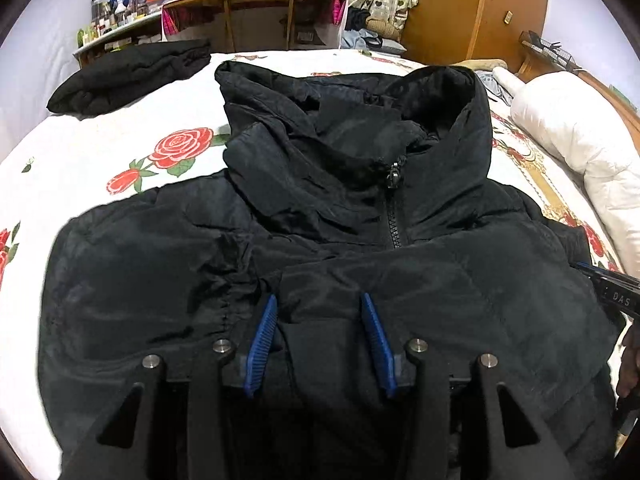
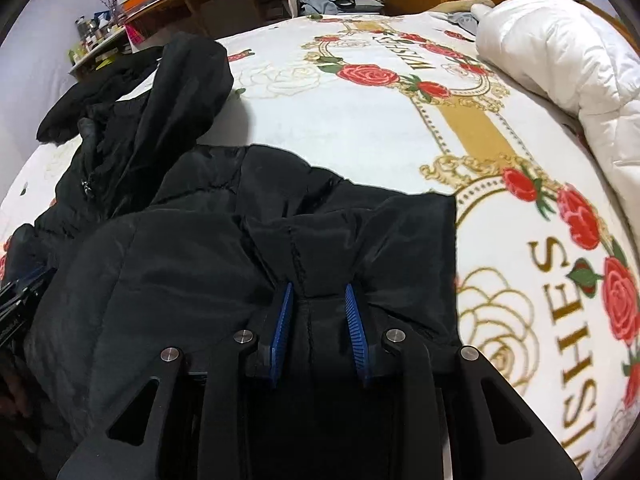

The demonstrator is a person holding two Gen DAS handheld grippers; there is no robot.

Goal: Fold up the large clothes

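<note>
jacket: black padded jacket (image 1: 360,208) spread front-up on the bed, zip closed up to the collar, hood toward 12 o'clock in the left wrist view; a folded-in part lies across the chest at 6 o'clock.
bed: white bed cover (image 2: 360,128) printed with red roses and gold lettering, under the whole jacket.
left gripper: left gripper (image 1: 322,344) at 6 o'clock of its own view, angled steeply down onto the chest of the jacket.
left fingers: blue fingers (image 1: 262,344) moderately apart, a thick fold of black fabric bulging up between them; pads pressed into the fabric on both sides.
right gripper: right gripper (image 2: 318,332) at 6 o'clock of its own view, tilted steeply down; its black body also pokes in at 3 o'clock of the left wrist view.
right fingers: blue fingers (image 2: 282,332) narrow, pinched on a stitched seam of a fold of the jacket, by its edge toward 3 o'clock.
folded garment: second black garment (image 1: 132,74) lying folded at 10 o'clock on the bed, well apart from the jacket.
quilt: white quilt (image 2: 560,52) bunched at 2 o'clock along the bed's edge.
bench: wooden bench (image 1: 256,4) at 12 o'clock beyond the bed.
</note>
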